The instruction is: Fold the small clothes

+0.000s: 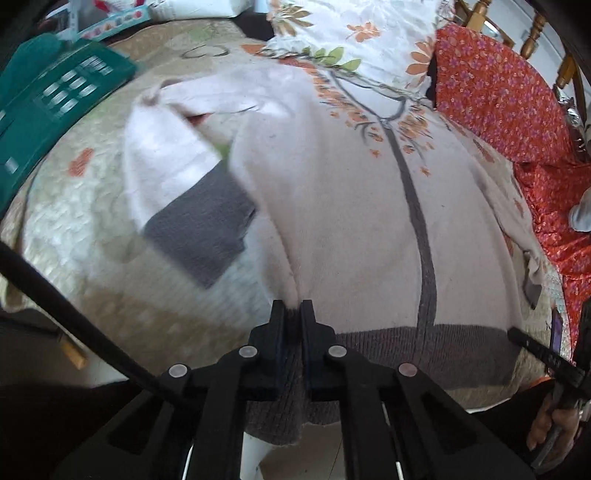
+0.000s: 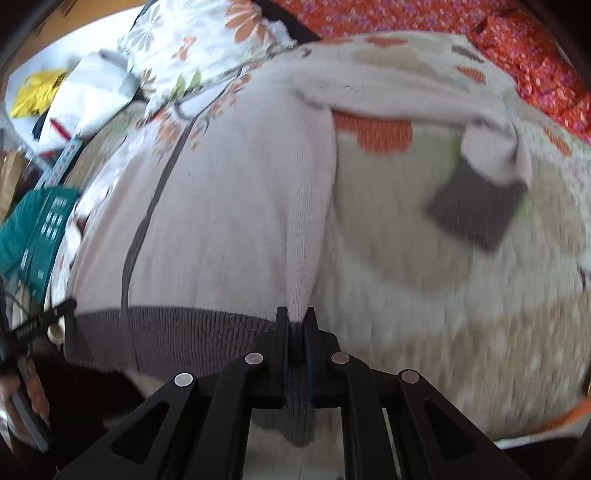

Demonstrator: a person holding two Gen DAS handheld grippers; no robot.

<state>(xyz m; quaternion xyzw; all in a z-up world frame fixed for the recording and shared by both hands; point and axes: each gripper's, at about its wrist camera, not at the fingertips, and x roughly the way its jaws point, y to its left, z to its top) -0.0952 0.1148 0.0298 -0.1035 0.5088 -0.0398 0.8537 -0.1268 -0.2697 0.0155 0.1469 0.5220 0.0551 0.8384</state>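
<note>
A pale pink knit cardigan (image 1: 343, 206) with a grey hem band, a grey front strip and orange flower embroidery lies spread on a quilted bed cover. My left gripper (image 1: 293, 308) is shut on the cardigan's near left hem corner; grey rib knit hangs between its jaws. In the right wrist view the same cardigan (image 2: 236, 206) shows, and my right gripper (image 2: 296, 314) is shut on its near right hem corner. One sleeve with a grey cuff (image 1: 199, 229) lies out to the left, the other sleeve's grey cuff (image 2: 476, 206) out to the right.
A teal plastic basket (image 1: 48, 107) sits at the far left on the quilted bed cover (image 2: 424, 295). A floral pillow (image 1: 354, 29) and an orange-red flowered cloth (image 1: 498, 92) lie beyond the cardigan. A person's hand (image 1: 554, 424) holds the other gripper's handle at the right edge.
</note>
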